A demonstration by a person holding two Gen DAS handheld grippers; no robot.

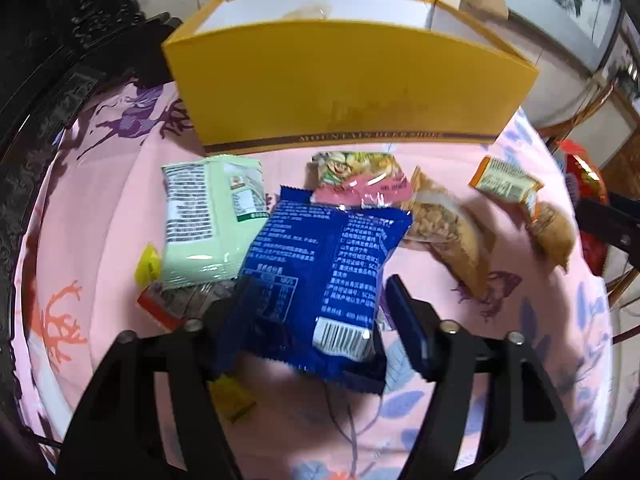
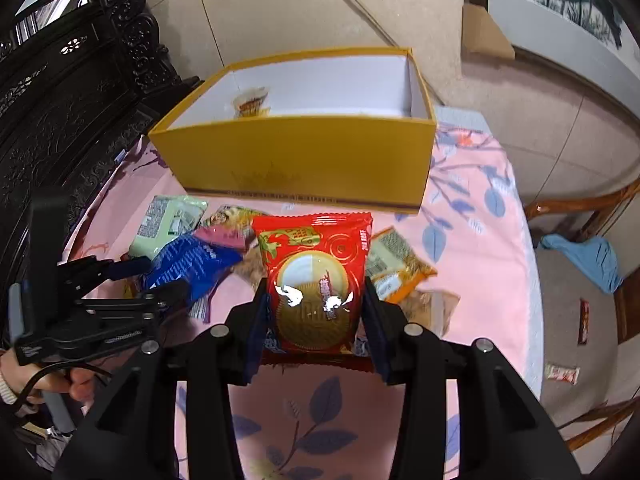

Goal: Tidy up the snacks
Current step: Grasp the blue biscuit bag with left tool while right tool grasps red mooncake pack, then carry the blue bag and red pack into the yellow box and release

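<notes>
A yellow open box (image 1: 340, 84) stands at the far side of the pink cloth; it also shows in the right wrist view (image 2: 296, 160), with one snack (image 2: 250, 105) inside. My left gripper (image 1: 320, 308) is around a blue snack packet (image 1: 324, 264), jaws close on its lower end; the grip is unclear. My right gripper (image 2: 316, 320) is shut on a red round-cake packet (image 2: 314, 280), held above the cloth before the box. A green packet (image 1: 208, 216), a pink packet (image 1: 360, 180) and brown snack bags (image 1: 448, 232) lie in front of the box.
The table wears a pink leaf-print cloth (image 2: 480, 248). Dark carved furniture (image 2: 68, 80) stands at left. A wooden chair with a blue cloth (image 2: 588, 256) is at right. Small packets (image 2: 562, 372) lie on the floor. An orange-labelled bag (image 1: 516, 188) lies at right.
</notes>
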